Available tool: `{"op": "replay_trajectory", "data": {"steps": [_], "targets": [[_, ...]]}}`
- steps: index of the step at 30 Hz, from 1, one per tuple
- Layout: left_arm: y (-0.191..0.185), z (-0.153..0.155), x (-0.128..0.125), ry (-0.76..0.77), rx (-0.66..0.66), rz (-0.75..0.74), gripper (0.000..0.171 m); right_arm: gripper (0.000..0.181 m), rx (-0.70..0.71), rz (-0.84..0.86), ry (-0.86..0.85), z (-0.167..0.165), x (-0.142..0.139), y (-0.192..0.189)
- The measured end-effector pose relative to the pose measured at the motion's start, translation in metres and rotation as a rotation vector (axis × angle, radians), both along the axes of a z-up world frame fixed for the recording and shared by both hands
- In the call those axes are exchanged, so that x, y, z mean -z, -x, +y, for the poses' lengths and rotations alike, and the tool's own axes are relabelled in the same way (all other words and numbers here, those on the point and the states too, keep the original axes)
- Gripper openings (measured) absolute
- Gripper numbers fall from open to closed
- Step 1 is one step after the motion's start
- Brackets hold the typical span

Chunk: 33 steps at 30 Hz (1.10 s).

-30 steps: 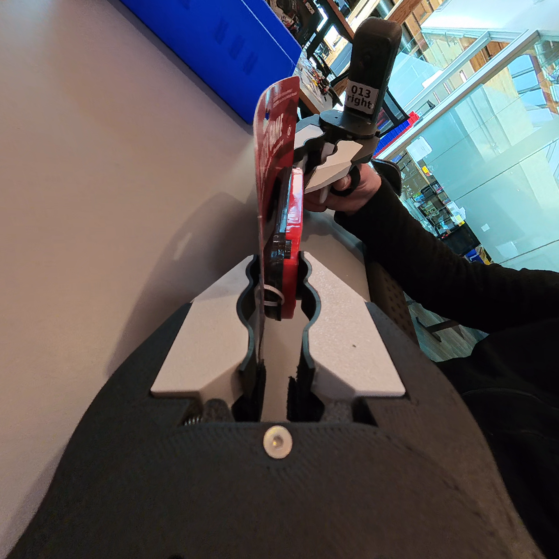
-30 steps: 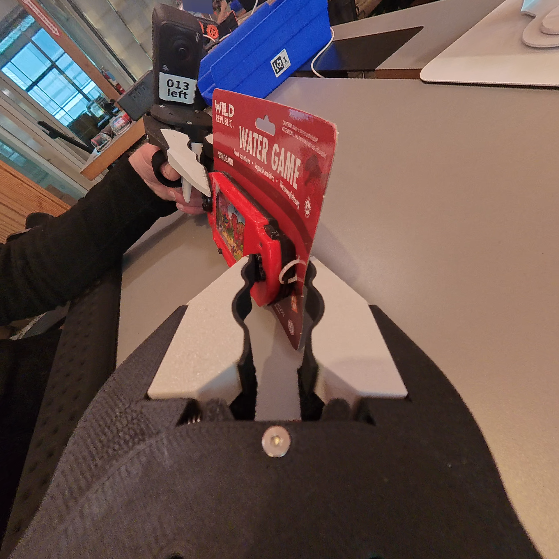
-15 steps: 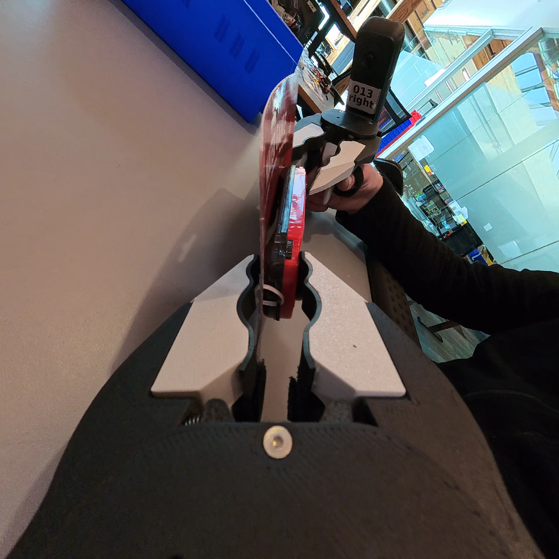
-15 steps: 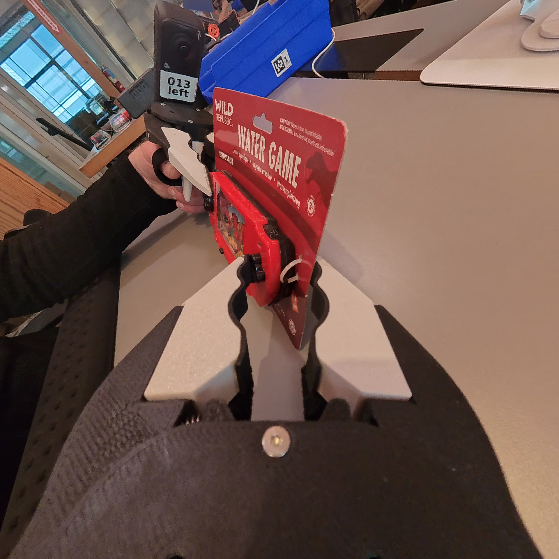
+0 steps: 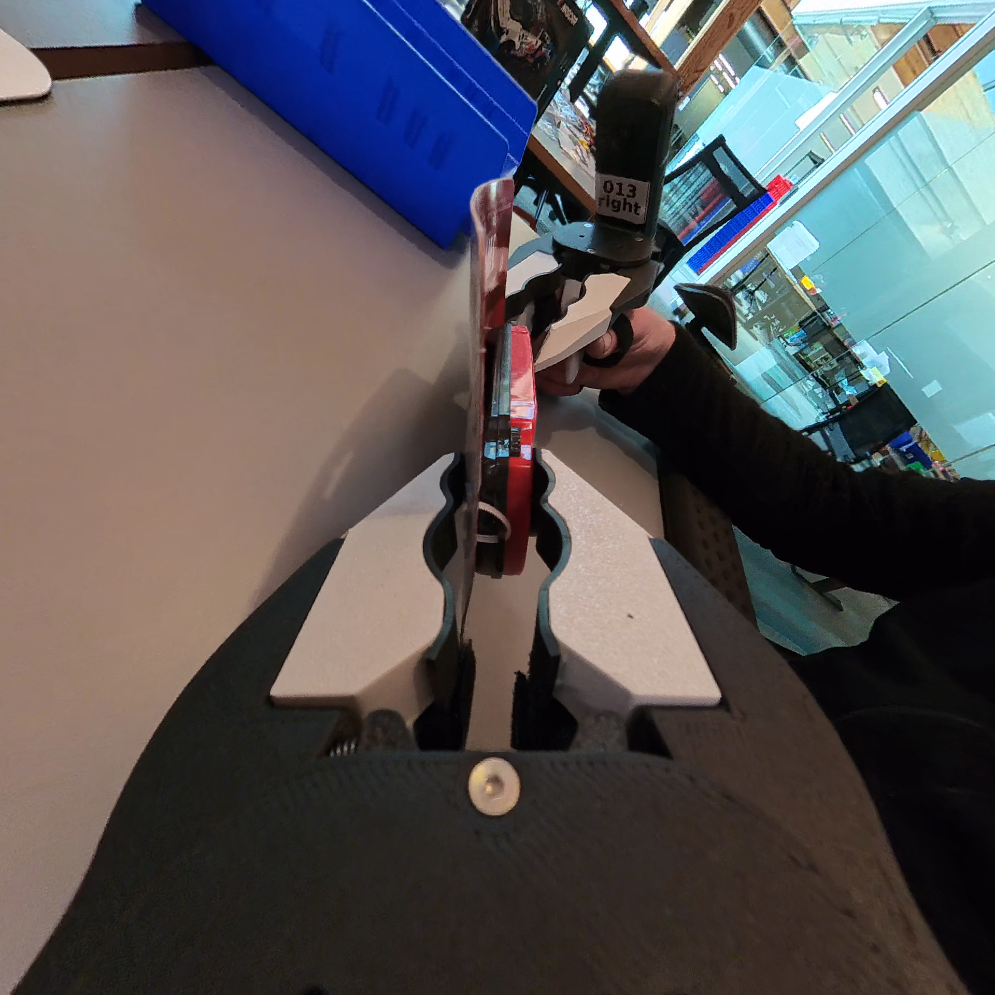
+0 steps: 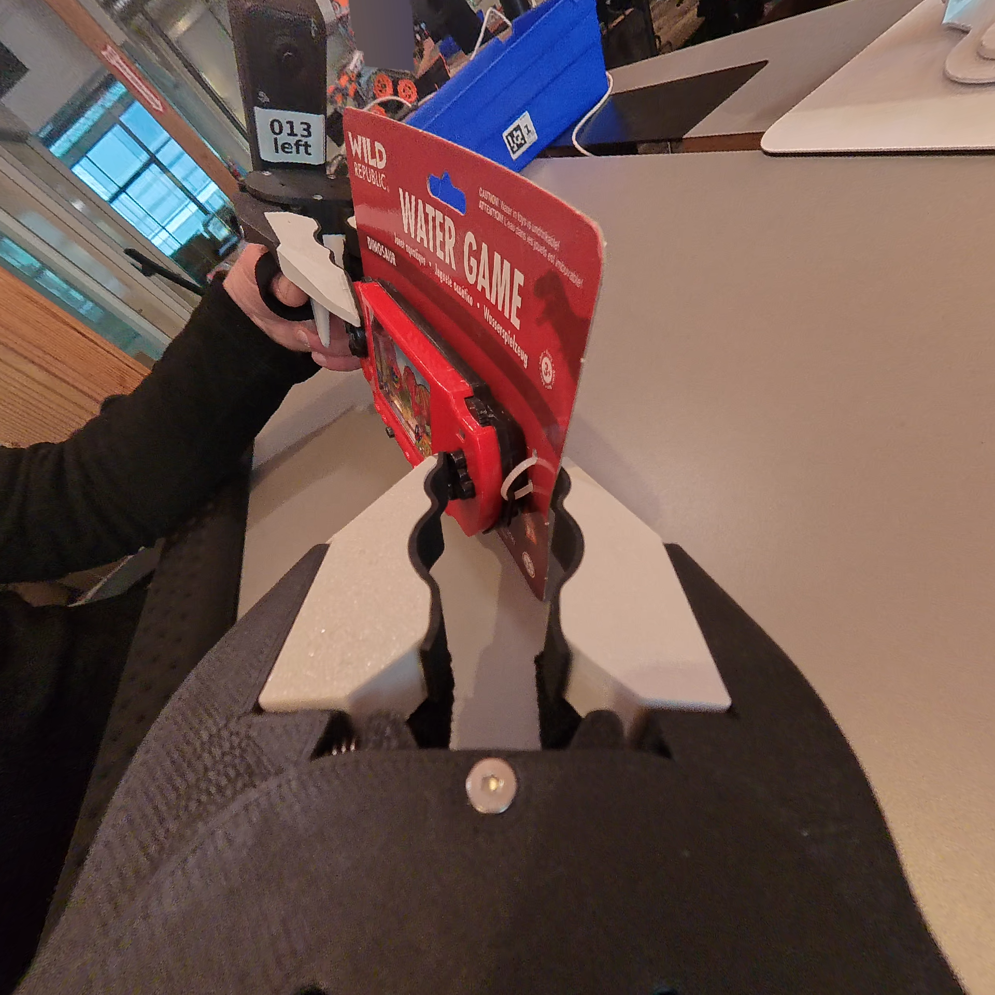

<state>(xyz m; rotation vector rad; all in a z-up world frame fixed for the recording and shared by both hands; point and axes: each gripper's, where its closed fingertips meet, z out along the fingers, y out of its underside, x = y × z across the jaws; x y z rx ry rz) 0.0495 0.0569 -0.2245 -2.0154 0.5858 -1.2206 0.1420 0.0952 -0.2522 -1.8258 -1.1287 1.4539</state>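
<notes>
A red hand-held toy game (image 6: 431, 398), zip-tied to a red backing card (image 6: 484, 258), stands upright over the grey table (image 6: 780, 377). My right gripper (image 6: 495, 484) is shut on its near end, one finger on the black knob and the other on the card. My left gripper (image 5: 498, 484) is shut on the opposite end of the toy (image 5: 519, 377), with the card (image 5: 487, 258) seen edge-on. Each gripper shows at the toy's far end in the other's view: the left one (image 6: 336, 328) and the right one (image 5: 530, 323).
A blue bin (image 5: 350, 107) stands at the table's far edge, also in the right wrist view (image 6: 517, 97). A dark mat (image 6: 673, 102) and a white pad (image 6: 888, 107) lie beyond. Black-sleeved arms (image 5: 780, 457) (image 6: 134, 457) reach in from the table's side.
My right gripper's jaws have widened slightly around the toy. The toy and both grippers have shifted a little, and the card now shows edge-on to the left wrist view.
</notes>
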Motion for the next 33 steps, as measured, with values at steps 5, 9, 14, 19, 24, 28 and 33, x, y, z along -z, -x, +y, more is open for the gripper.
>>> {"op": "replay_trajectory", "data": {"steps": [5,9,14,19,24,28,33], "targets": [[-0.004,0.008,-0.015,-0.004,0.016,0.034,0.022,0.033,0.026,0.092,0.018,0.006,-0.013,-0.003],[-0.006,0.015,-0.033,-0.047,0.034,0.109,0.023,0.032,0.055,0.140,0.011,0.009,-0.021,-0.003],[-0.015,0.026,-0.050,-0.065,0.062,0.209,0.023,0.032,0.088,0.205,0.027,0.017,-0.030,-0.008],[-0.022,0.036,-0.055,-0.029,0.095,0.248,0.023,0.028,0.120,0.209,0.008,0.024,-0.033,-0.016],[-0.027,0.043,-0.058,-0.020,0.101,0.230,0.023,0.025,0.155,0.209,-0.012,0.030,-0.036,-0.020],[-0.025,0.045,-0.053,-0.004,0.085,0.176,0.023,0.027,0.168,0.206,-0.008,0.032,-0.035,-0.020],[-0.021,0.042,-0.038,0.038,0.068,0.100,0.023,0.034,0.170,0.168,0.000,0.032,-0.028,-0.018]]}}
